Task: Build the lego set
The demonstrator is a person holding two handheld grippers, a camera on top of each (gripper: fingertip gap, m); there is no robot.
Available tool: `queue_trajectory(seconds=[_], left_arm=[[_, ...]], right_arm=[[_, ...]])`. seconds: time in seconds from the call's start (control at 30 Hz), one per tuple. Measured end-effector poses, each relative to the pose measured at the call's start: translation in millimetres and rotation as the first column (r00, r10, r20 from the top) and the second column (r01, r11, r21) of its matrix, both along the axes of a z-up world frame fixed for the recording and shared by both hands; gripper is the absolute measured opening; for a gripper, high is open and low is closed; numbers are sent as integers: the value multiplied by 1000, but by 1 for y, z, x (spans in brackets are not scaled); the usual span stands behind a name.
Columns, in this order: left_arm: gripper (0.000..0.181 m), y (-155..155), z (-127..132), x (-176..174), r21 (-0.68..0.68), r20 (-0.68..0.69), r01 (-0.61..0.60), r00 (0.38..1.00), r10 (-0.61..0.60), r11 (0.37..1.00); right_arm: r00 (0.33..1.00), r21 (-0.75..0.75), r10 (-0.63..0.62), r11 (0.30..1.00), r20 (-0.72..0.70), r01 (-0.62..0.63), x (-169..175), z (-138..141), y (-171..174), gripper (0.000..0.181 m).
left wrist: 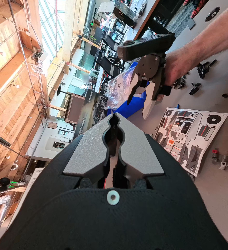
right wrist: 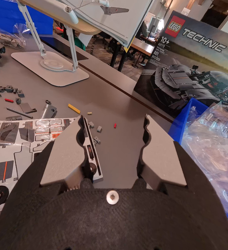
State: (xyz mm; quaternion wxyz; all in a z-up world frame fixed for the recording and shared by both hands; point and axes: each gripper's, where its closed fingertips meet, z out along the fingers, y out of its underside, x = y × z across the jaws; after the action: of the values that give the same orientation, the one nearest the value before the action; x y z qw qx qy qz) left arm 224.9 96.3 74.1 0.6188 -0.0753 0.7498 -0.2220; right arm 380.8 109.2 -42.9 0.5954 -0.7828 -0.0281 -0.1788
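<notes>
Grey counter [right wrist: 110, 94] underfoot, open workshop behind with timber ceiling, tall windows and black chairs. Loose Technic pieces scattered across the counter: a yellow axle [right wrist: 74, 108], a small red pin [right wrist: 115, 125], a long dark grey axle [right wrist: 19, 112], a cluster of dark connectors [right wrist: 5, 90]. Sticker sheet [right wrist: 23, 136] lying flat, partly under the near finger. White stand [right wrist: 50, 67] on the counter carrying the open instruction booklet [right wrist: 110, 23]. Lego set box [right wrist: 191, 75] upright at the far edge.

Right hand-held gripper [right wrist: 113, 117] spread wide, nothing between the fingers, poised above bare counter just beside the sticker sheet. From the left wrist view, same tool in a person's hand [left wrist: 174, 70], fingers apart, tips over the blue bin. Left hand-held gripper [left wrist: 114, 115] tilted hard sideways, tips pressed together; something dark sitting in the scalloped gap behind them, but cannot tell whether it is a gripped piece or merely background.

Blue bin [right wrist: 183, 121] at the right, stuffed with clear plastic bags [right wrist: 212, 135]. Another clear bag [right wrist: 5, 36] with grey and red parts far left, before a second blue container [right wrist: 9, 17].
</notes>
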Motion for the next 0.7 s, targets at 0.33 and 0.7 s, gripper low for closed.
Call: queue_trajectory(seconds=[0.33,0.7], left_arm=[[0,24,38,-54,53,70,-123,990,119,991],[0,83,8,-157,87,21,-346,938,346,934]], right_arm=[[976,180,-20,984,218,-20,-14,52,-21,67],[945,148,56,983,321,-108,-65,58,-27,56]])
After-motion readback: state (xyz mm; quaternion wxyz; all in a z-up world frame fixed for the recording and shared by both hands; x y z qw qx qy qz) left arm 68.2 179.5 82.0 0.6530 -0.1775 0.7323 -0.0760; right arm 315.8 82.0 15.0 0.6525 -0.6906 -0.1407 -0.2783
